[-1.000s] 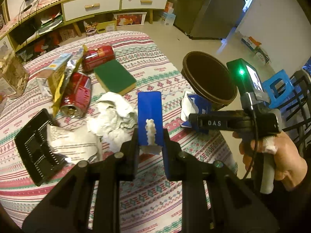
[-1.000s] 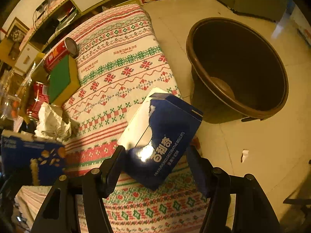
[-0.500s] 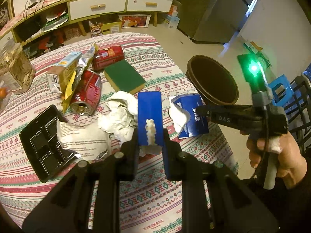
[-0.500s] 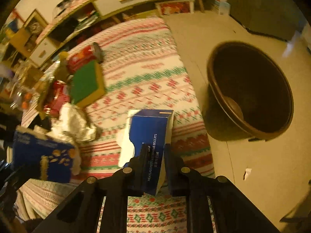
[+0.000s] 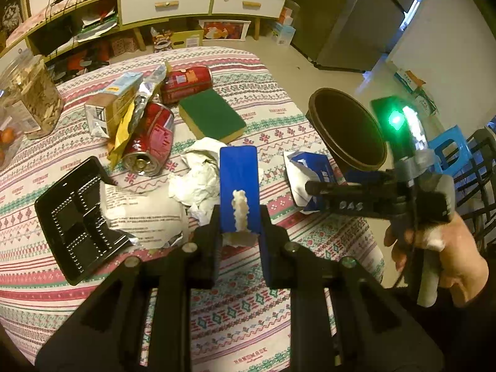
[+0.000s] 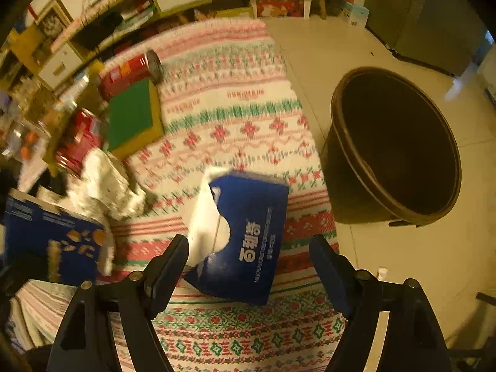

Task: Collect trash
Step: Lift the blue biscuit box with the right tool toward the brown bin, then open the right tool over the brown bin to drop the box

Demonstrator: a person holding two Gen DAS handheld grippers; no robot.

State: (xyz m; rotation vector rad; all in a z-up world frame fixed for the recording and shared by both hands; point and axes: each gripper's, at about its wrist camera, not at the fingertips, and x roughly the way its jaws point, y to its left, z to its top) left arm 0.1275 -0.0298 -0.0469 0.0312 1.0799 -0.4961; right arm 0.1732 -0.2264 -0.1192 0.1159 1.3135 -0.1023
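Note:
My left gripper is shut on a flat blue snack box, held edge-up above the patterned tablecloth; the same box shows at the left of the right wrist view. My right gripper points down over the table's right edge with its jaws opening wide. A torn blue biscuit box lies on the cloth between the fingers without being pressed; it also shows in the left wrist view. A brown bin stands on the floor just right of the table.
Two red cans, a green sponge, crumpled white paper, a foil wrapper, a black plastic tray and a jar lie on the table. A hand holds the right gripper. A blue stool stands beyond the bin.
The right jaws closed tight on the blue biscuit box half a second ago and have since sprung wide apart, leaving it on the cloth. The left gripper kept its grip and barely moved.

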